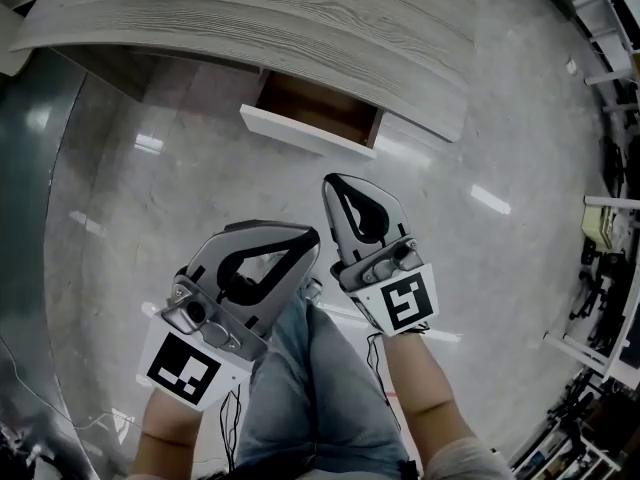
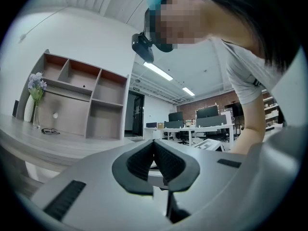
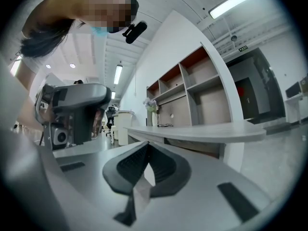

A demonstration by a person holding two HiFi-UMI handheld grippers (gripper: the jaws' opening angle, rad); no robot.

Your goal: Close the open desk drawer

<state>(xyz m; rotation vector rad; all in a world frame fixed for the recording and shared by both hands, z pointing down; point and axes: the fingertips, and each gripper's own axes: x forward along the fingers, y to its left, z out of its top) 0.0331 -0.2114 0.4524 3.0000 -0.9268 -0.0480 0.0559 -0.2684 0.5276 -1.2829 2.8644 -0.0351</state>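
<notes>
In the head view the grey wood-grain desk [image 1: 250, 23] runs across the top. Its drawer [image 1: 312, 128] stands pulled out below the desk's edge, with a white front panel and a bare brown inside. Both grippers hang over the floor, short of the drawer and touching nothing. My right gripper [image 1: 333, 184] points at the drawer front, a little below it, jaws shut and empty. My left gripper [image 1: 312, 236] sits lower and to the left, also shut and empty. The left gripper [image 2: 154, 141] and right gripper [image 3: 146, 144] each show pads pressed together in their own views.
Glossy marble floor [image 1: 130, 208] lies between me and the desk. My jeans-clad leg [image 1: 310, 388] is under the grippers. A shelf unit [image 2: 82, 97] and a vase of flowers [image 2: 34, 88] stand on the desk. Office desks with monitors [image 2: 202, 121] lie farther back, racks [image 1: 610, 268] at the right.
</notes>
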